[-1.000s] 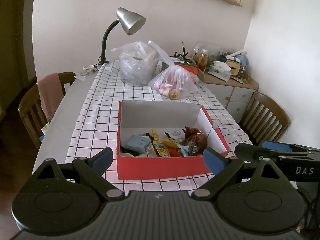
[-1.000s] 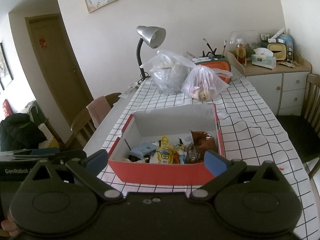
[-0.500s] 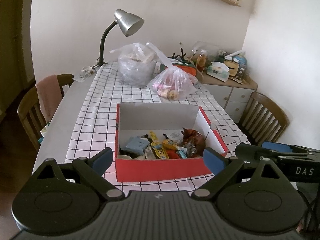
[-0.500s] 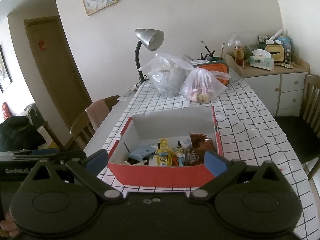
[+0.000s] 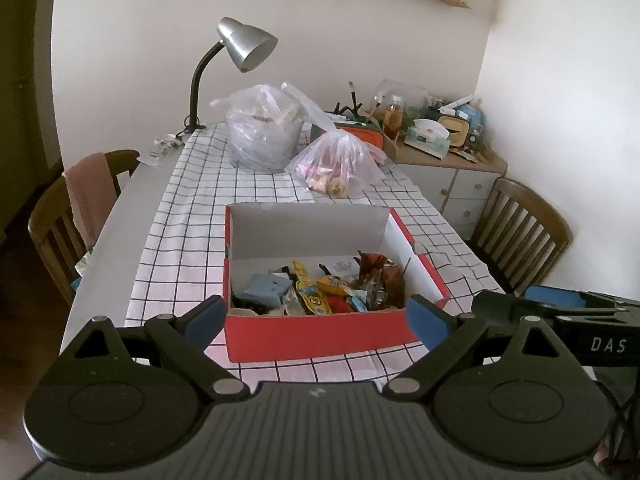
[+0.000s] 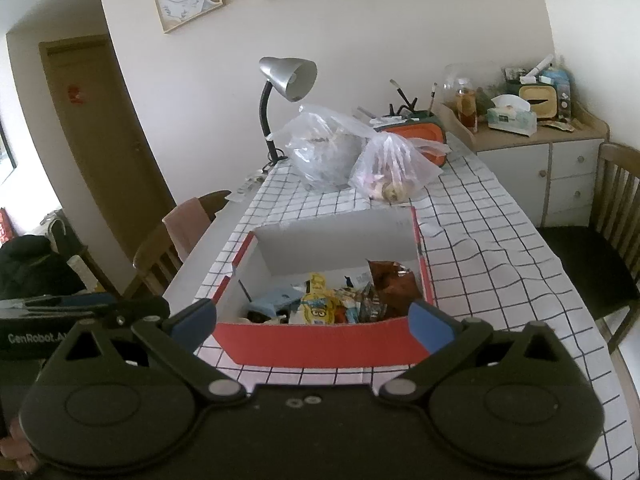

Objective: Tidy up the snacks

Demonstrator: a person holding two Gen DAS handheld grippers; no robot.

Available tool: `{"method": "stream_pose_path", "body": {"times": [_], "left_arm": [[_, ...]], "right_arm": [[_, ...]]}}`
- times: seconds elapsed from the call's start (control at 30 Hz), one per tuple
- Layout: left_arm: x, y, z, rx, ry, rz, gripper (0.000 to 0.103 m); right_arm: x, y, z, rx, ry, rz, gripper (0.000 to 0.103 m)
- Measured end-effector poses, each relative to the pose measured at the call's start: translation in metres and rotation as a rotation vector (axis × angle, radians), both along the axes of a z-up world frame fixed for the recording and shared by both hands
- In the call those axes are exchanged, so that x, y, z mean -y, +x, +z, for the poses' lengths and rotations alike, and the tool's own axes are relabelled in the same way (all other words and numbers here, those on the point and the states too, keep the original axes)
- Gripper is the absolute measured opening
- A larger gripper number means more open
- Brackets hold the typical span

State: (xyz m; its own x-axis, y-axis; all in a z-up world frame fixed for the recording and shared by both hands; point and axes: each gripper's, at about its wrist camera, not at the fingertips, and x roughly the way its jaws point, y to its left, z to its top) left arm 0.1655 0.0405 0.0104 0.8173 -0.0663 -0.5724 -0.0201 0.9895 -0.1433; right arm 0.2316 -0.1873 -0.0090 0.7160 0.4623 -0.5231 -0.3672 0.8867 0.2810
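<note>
My left gripper (image 5: 316, 316) and right gripper (image 6: 312, 320) hover with jaws spread, empty; the red snack box (image 5: 320, 334) lies at twelve o'clock, its long axis crosswise, equally near both.

We see a silver desk lamp (image 5: 245, 42) at the table's far left corner, and a wooden chair (image 5: 520, 236) beside its right edge.
</note>
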Motion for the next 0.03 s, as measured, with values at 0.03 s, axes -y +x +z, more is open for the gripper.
{"method": "stream_pose_path", "body": {"times": [0.03], "left_arm": [[0.0000, -0.0006, 0.0003, 0.001, -0.002, -0.002, 0.098]], "right_arm": [[0.0000, -0.0010, -0.0005, -0.001, -0.001, -0.003, 0.103]]}}
